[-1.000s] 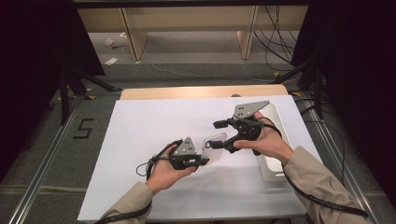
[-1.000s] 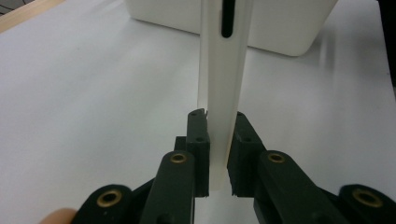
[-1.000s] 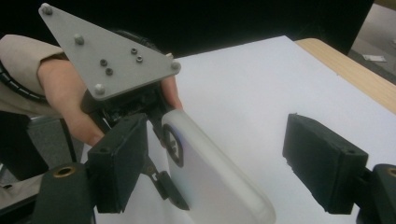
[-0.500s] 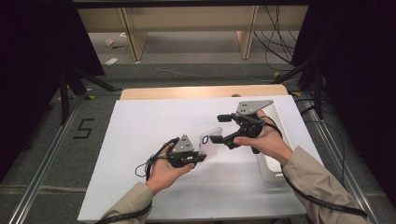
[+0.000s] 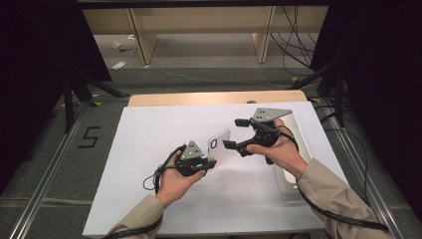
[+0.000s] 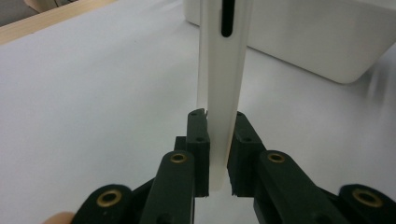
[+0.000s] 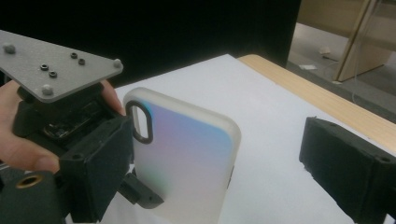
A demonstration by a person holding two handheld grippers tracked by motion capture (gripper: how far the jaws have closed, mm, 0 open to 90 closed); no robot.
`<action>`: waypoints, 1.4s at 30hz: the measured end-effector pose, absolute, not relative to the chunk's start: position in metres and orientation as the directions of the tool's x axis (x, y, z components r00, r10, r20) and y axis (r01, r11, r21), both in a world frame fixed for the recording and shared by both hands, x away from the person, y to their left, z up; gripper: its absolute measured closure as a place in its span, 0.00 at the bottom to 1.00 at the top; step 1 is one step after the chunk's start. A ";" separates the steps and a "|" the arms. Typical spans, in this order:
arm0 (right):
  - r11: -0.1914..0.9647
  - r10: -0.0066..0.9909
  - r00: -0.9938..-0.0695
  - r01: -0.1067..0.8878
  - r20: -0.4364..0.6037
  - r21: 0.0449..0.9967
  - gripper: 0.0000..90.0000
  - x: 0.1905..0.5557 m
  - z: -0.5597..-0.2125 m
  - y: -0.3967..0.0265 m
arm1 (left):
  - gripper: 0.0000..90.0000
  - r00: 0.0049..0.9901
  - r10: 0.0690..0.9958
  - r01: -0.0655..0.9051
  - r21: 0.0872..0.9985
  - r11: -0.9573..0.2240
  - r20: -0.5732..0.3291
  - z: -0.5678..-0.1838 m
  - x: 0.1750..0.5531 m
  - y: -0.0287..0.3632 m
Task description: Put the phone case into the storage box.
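A white phone case (image 5: 219, 145) is clamped at its lower edge between the jaws of the left tool (image 5: 198, 160) and is held upright above the white desk (image 5: 149, 134). The right tool (image 5: 239, 133) is held just beside it; its jaws have just been opening and are spread wide, one on each side of the case, with no pad pressed on it. A white tray (image 5: 288, 174) is seen beyond the right tool.

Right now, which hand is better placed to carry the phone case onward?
The left. The left gripper is clamped on the phone case; the right gripper has just been opening its jaws and grips nothing.
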State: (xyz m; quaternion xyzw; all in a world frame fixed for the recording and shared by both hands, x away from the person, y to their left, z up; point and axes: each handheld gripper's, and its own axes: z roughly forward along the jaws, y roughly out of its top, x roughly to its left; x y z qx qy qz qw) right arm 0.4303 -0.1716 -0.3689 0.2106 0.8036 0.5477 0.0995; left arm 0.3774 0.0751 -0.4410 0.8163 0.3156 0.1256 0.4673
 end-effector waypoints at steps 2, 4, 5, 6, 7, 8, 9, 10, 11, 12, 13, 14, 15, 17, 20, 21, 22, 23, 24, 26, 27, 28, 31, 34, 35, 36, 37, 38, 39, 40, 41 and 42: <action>0.302 0.458 -0.886 0.228 0.069 0.926 0.11 0.429 -0.369 -0.171 | 0.89 0.754 0.650 0.412 0.843 -0.347 -0.100 -0.440 0.377 0.075; 0.293 0.471 -0.880 0.225 0.065 0.929 0.11 0.429 -0.369 -0.170 | 0.89 0.737 0.667 0.424 0.842 -0.333 -0.107 -0.440 0.377 0.076; 0.292 0.478 -0.876 0.224 0.061 0.930 0.11 0.428 -0.369 -0.170 | 0.89 0.730 0.675 0.428 0.843 -0.325 -0.110 -0.440 0.378 0.077; 0.286 0.486 -0.872 0.223 0.060 0.932 0.11 0.428 -0.369 -0.170 | 0.89 0.723 0.681 0.437 0.840 -0.321 -0.116 -0.440 0.378 0.077; 0.280 0.493 -0.868 0.225 0.062 0.933 0.11 0.428 -0.370 -0.170 | 0.89 0.716 0.688 0.444 0.838 -0.317 -0.119 -0.439 0.378 0.078; 0.274 0.499 -0.864 0.225 0.062 0.935 0.11 0.428 -0.370 -0.170 | 0.89 0.709 0.694 0.451 0.837 -0.309 -0.126 -0.440 0.378 0.078; 0.271 0.503 -0.862 0.223 0.060 0.936 0.11 0.428 -0.370 -0.170 | 0.89 0.703 0.700 0.458 0.835 -0.306 -0.129 -0.439 0.378 0.078; 0.263 0.510 -0.858 0.224 0.062 0.938 0.11 0.427 -0.371 -0.169 | 0.89 0.697 0.705 0.463 0.832 -0.304 -0.131 -0.439 0.378 0.078; 0.260 0.514 -0.855 0.225 0.063 0.939 0.12 0.427 -0.372 -0.168 | 0.89 0.693 0.709 0.467 0.831 -0.301 -0.133 -0.439 0.378 0.077; 0.258 0.515 -0.855 0.226 0.064 0.939 0.12 0.427 -0.372 -0.168 | 0.89 0.689 0.712 0.472 0.829 -0.301 -0.134 -0.439 0.378 0.077; 0.252 0.518 -0.853 0.231 0.070 0.940 0.12 0.426 -0.373 -0.167 | 0.89 0.685 0.716 0.475 0.828 -0.298 -0.136 -0.439 0.378 0.077; 0.246 0.523 -0.850 0.230 0.071 0.942 0.12 0.425 -0.374 -0.166 | 0.89 0.681 0.719 0.481 0.826 -0.295 -0.139 -0.439 0.378 0.077; 0.242 0.526 -0.848 0.231 0.073 0.942 0.12 0.425 -0.374 -0.165 | 0.89 0.676 0.723 0.485 0.825 -0.290 -0.143 -0.439 0.378 0.076; 0.234 0.532 -0.844 0.231 0.074 0.944 0.12 0.423 -0.375 -0.163 | 0.89 0.671 0.727 0.490 0.824 -0.286 -0.147 -0.438 0.378 0.075; 0.236 0.527 -0.846 0.231 0.075 0.944 0.12 0.421 -0.377 -0.160 | 0.89 0.669 0.727 0.497 0.820 -0.284 -0.154 -0.439 0.378 0.074; 0.237 0.527 -0.846 0.231 0.074 0.944 0.12 0.421 -0.377 -0.159 | 0.89 0.669 0.727 0.499 0.819 -0.284 -0.155 -0.439 0.378 0.073; 0.235 0.528 -0.846 0.231 0.076 0.944 0.12 0.421 -0.377 -0.158 | 0.89 0.668 0.728 0.500 0.818 -0.284 -0.156 -0.439 0.378 0.073; 0.235 0.531 -0.844 0.233 0.076 0.944 0.12 0.420 -0.378 -0.158 | 0.89 0.667 0.729 0.502 0.816 -0.285 -0.155 -0.439 0.378 0.073; 0.233 0.535 -0.842 0.233 0.076 0.944 0.12 0.420 -0.378 -0.158 | 0.89 0.665 0.731 0.505 0.815 -0.285 -0.156 -0.439 0.378 0.073; 0.228 0.544 -0.836 0.235 0.077 0.945 0.12 0.420 -0.380 -0.157 | 0.89 0.661 0.734 0.508 0.814 -0.282 -0.158 -0.439 0.378 0.072; 0.227 0.546 -0.834 0.235 0.076 0.945 0.12 0.419 -0.380 -0.156 | 0.89 0.659 0.735 0.509 0.814 -0.279 -0.160 -0.439 0.379 0.072; 0.225 0.550 -0.832 0.236 0.077 0.945 0.12 0.419 -0.381 -0.156 | 0.89 0.659 0.735 0.511 0.813 -0.279 -0.162 -0.439 0.379 0.071; 0.225 0.552 -0.831 0.234 0.074 0.946 0.12 0.417 -0.383 -0.152 | 0.89 0.660 0.734 0.510 0.812 -0.284 -0.157 -0.439 0.379 0.069; 0.221 0.554 -0.829 0.232 0.074 0.947 0.12 0.416 -0.384 -0.150 | 0.89 0.659 0.735 0.509 0.812 -0.284 -0.156 -0.439 0.379 0.067; 0.220 0.556 -0.828 0.233 0.075 0.947 0.12 0.416 -0.384 -0.149 | 0.89 0.660 0.735 0.510 0.811 -0.286 -0.156 -0.438 0.380 0.067; 0.218 0.556 -0.828 0.233 0.076 0.948 0.12 0.415 -0.384 -0.148 | 0.89 0.660 0.735 0.511 0.811 -0.286 -0.156 -0.438 0.380 0.066; 0.215 0.556 -0.827 0.233 0.077 0.948 0.12 0.415 -0.384 -0.147 | 0.89 0.659 0.736 0.511 0.810 -0.287 -0.156 -0.438 0.380 0.066; 0.213 0.558 -0.826 0.232 0.077 0.949 0.12 0.414 -0.384 -0.146 | 0.89 0.658 0.737 0.512 0.810 -0.287 -0.155 -0.438 0.380 0.066; 0.211 0.557 -0.827 0.231 0.077 0.950 0.12 0.414 -0.384 -0.146 | 0.89 0.657 0.738 0.512 0.811 -0.284 -0.156 -0.438 0.380 0.065; 0.210 0.557 -0.827 0.229 0.076 0.950 0.12 0.413 -0.384 -0.145 | 0.89 0.656 0.738 0.512 0.812 -0.281 -0.159 -0.438 0.380 0.065; 0.211 0.557 -0.827 0.230 0.076 0.950 0.11 0.413 -0.384 -0.144 | 0.89 0.656 0.737 0.513 0.811 -0.281 -0.160 -0.438 0.381 0.064; 0.210 0.558 -0.827 0.226 0.074 0.951 0.11 0.413 -0.384 -0.144 | 0.89 0.657 0.737 0.512 0.811 -0.282 -0.158 -0.438 0.381 0.064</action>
